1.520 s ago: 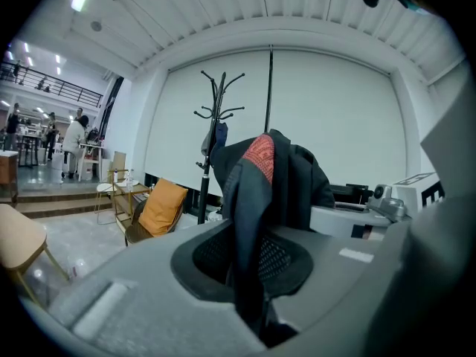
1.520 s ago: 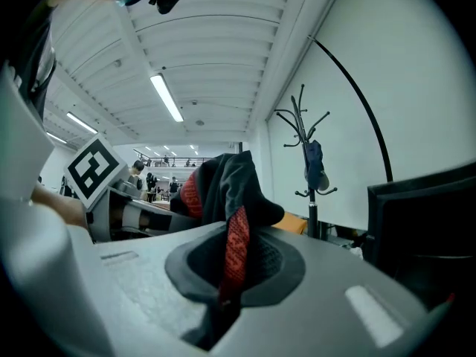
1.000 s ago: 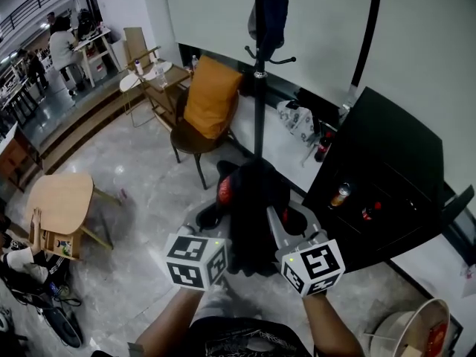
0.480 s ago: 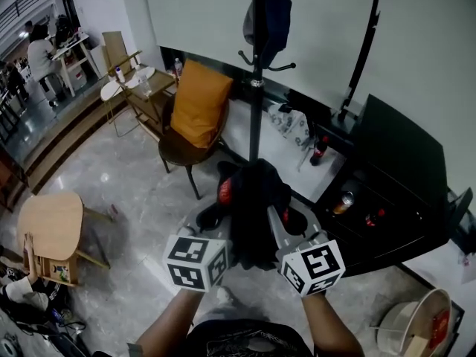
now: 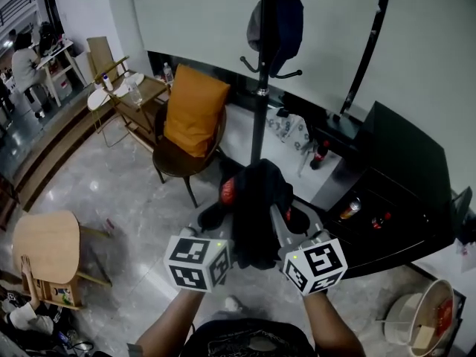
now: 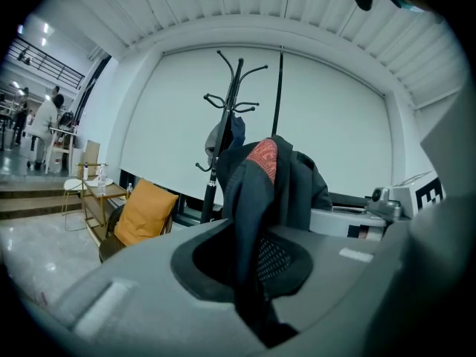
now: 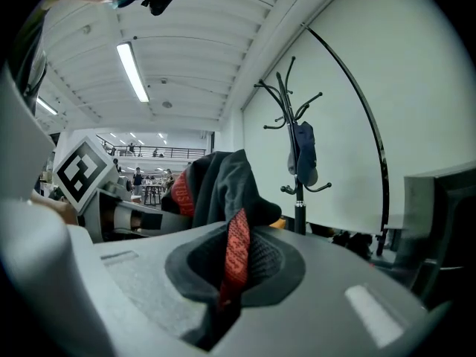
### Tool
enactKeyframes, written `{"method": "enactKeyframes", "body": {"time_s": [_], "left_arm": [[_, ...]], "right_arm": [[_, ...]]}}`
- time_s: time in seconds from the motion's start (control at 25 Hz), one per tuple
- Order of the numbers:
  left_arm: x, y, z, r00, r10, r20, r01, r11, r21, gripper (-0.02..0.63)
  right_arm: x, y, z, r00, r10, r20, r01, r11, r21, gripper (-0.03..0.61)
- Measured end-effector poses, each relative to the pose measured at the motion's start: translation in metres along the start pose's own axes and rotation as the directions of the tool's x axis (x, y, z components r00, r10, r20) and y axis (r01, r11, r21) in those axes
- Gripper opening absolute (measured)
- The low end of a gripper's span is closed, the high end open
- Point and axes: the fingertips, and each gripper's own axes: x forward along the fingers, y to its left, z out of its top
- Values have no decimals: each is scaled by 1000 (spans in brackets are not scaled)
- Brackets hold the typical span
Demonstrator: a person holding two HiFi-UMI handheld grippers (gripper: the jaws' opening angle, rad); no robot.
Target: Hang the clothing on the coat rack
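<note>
Now both my tongs are clamped on the dark garment (image 5: 256, 207): the left gripper (image 6: 253, 302) pinches a fold of black cloth and the right gripper (image 7: 222, 302) bites a red strip. The bundle is held up between them in front of the coat rack (image 5: 259, 103), not touching it. Trouble, as I judge it: the cloth is bunched with no open collar to catch a hook, a blue item (image 5: 286, 24) already fills one upper hook, and the thin strip may slip on the lift.

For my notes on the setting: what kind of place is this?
Probably an office lounge or lobby: polished stone floor, a coat rack, a chair with an orange cushion.
</note>
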Motion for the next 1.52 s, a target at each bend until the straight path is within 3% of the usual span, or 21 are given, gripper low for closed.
{"method": "enactKeyframes", "body": {"time_s": [0.72, 1.52], "left_arm": [[36, 56, 24, 998, -65, 17, 64, 997, 41, 31], [154, 71, 47, 1000, -2, 9, 2, 998, 67, 31]], "right_arm": [[67, 3, 9, 1000, -25, 12, 25, 999, -28, 15], [142, -96, 14, 998, 9, 63, -8, 1000, -5, 15]]}}
